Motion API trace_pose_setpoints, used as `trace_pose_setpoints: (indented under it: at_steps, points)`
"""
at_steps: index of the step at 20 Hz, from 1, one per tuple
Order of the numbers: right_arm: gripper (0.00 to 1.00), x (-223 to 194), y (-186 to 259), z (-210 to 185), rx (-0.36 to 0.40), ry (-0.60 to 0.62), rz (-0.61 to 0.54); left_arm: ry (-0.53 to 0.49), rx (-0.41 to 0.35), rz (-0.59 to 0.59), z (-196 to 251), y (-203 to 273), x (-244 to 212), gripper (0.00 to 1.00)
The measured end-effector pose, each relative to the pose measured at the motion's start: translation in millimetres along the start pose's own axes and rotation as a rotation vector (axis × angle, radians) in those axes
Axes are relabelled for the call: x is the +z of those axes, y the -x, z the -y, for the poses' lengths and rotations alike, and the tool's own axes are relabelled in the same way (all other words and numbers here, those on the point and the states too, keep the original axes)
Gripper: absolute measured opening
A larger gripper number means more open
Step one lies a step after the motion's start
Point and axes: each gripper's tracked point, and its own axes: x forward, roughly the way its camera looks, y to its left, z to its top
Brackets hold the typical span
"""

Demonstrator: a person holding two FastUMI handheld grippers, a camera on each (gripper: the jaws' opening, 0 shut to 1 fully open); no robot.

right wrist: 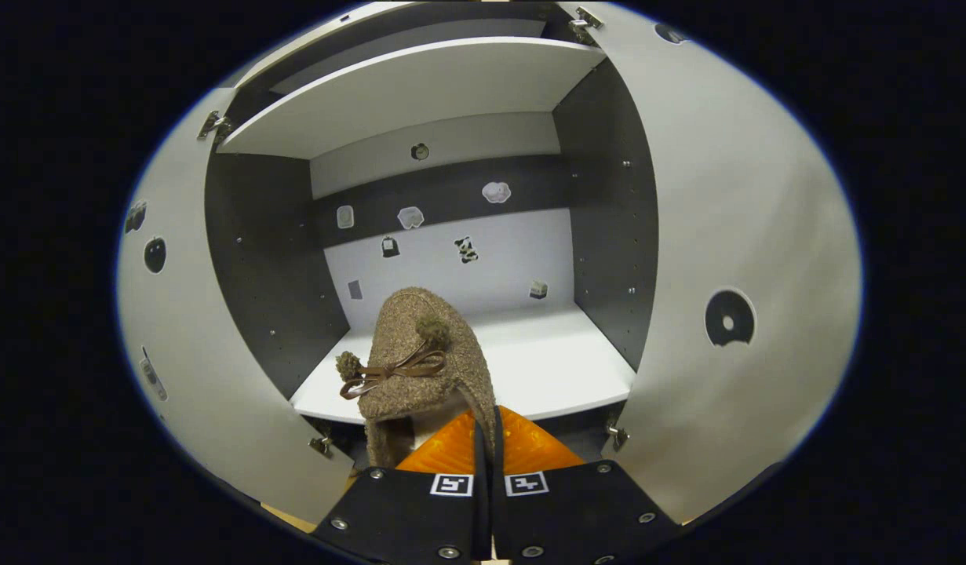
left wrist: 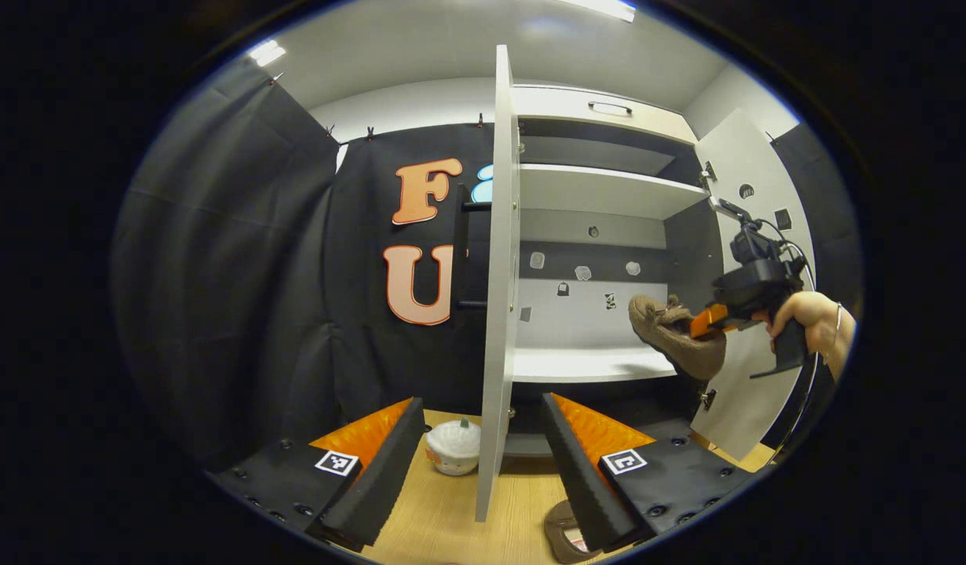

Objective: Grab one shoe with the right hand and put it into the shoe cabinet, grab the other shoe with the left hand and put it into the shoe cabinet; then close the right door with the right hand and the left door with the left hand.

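The brown woolly shoe (right wrist: 420,353) with a thin bow and pompoms is held off the ground in front of the open shoe cabinet (right wrist: 451,196), toe pointing toward its lower shelf (right wrist: 561,369). In the right gripper view the right gripper (right wrist: 486,428) has its two fingers drawn nearly together on the thin rear edge of the shoe, which rises up and away from the fingertips, so the fingers are clamped on the shoe. The left gripper view shows this same shoe (left wrist: 675,333) from the side, tilted, hanging just outside the cabinet opening at the level of the lower shelf (left wrist: 585,365), with the right gripper (left wrist: 706,322) and the hand (left wrist: 804,318) holding it on the side away from the cabinet. The lower shelf holds no shoe; the upper shelf (left wrist: 600,188) above it is bare as well, and small stickers dot the cabinet's back wall. Both cabinet doors stand open: the left door (left wrist: 498,275) is seen edge-on straight ahead of the left gripper (left wrist: 483,447), and the right door (left wrist: 753,235) swings out behind the held shoe. The left gripper's fingers are spread wide apart with nothing between them, low over the wooden floor (left wrist: 443,518) in front of the cabinet. The other shoe (left wrist: 565,534) lies on that floor just beside one of the left gripper's fingers, partly hidden by it, below the cabinet front. A small white pumpkin-shaped thing (left wrist: 453,447) sits on the floor near the foot of the left door.
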Motion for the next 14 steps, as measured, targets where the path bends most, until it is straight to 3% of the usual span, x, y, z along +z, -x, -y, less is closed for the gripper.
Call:
trace_pose_setpoints:
  at_steps: [7,14]
  points:
    - [0.00,38.3,-89.1,4.9,-0.054,-0.026,-0.007,-0.014,0.027,-0.018,-3.7,-2.9,-3.0,0.97]
    - [0.00,4.5,-158.2,29.5,-0.128,-0.035,-0.153,-0.025,0.061,-0.034,-4.5,-4.4,-1.4,0.97]
